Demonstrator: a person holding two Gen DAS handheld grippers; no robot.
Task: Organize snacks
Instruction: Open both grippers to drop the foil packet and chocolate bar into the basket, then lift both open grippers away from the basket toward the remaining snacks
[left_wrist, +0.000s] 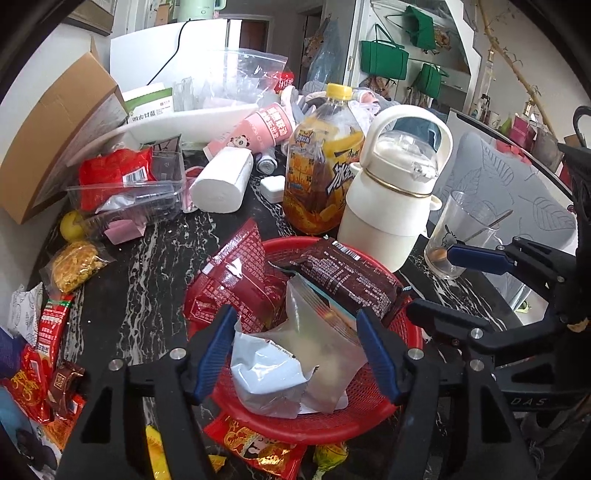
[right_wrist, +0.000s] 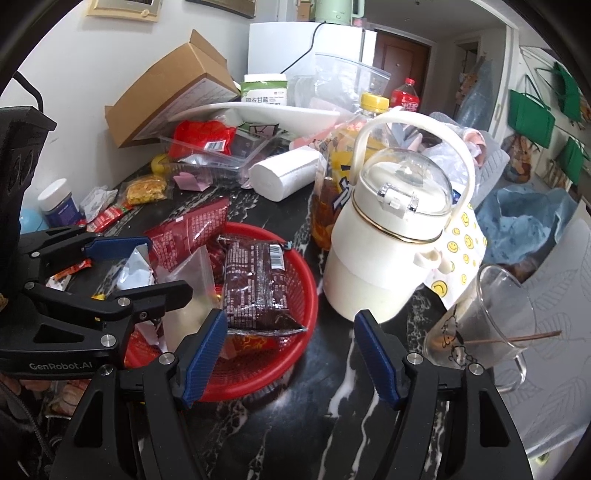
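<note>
A red mesh basket (left_wrist: 258, 417) (right_wrist: 310, 288) sits on the dark marble table. It holds a dark brown snack packet (left_wrist: 351, 277) (right_wrist: 255, 284), a dark red packet (left_wrist: 236, 277) (right_wrist: 192, 229), a clear pouch (left_wrist: 325, 354) and a crumpled silver packet (left_wrist: 269, 373). My left gripper (left_wrist: 295, 317) (right_wrist: 155, 269) hovers open over the basket. The silver packet lies loose below its blue pads, untouched. My right gripper (right_wrist: 291, 317) (left_wrist: 436, 282) stands open and empty just right of the basket, over bare table.
A white flask (right_wrist: 388, 236), a tea bottle (left_wrist: 317, 166) and a glass mug (right_wrist: 487, 317) stand behind and right of the basket. Loose snack packets (left_wrist: 44, 350) lie at the left and near edge. A paper roll (left_wrist: 221, 181), clear tray and cardboard box crowd the back.
</note>
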